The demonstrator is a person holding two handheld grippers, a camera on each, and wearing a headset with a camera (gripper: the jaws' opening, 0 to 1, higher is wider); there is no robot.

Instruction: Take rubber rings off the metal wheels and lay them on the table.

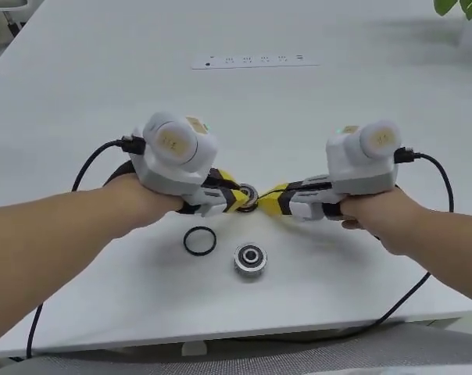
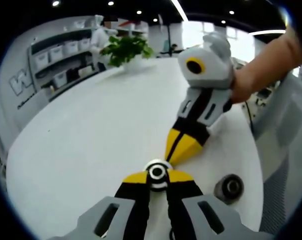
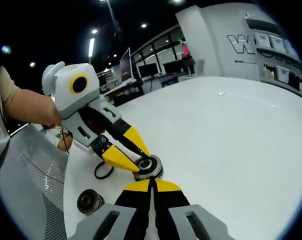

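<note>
The left gripper (image 1: 237, 198) pinches the small silver metal wheel (image 1: 248, 193) above the white surface (image 1: 314, 117). The right gripper (image 1: 269, 199), jaws pressed together, meets its rim. Steady the wheel and peel its black rubber ring (image 3: 152, 176) off evenly.

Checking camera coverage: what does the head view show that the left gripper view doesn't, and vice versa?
The head view adds the printed strip far up the table and the person's left forearm. The left gripper view adds shelves with bins and ceiling lights. Both share the wheel in the left gripper, the right gripper meeting it, and a second wheel lying nearby.
</note>
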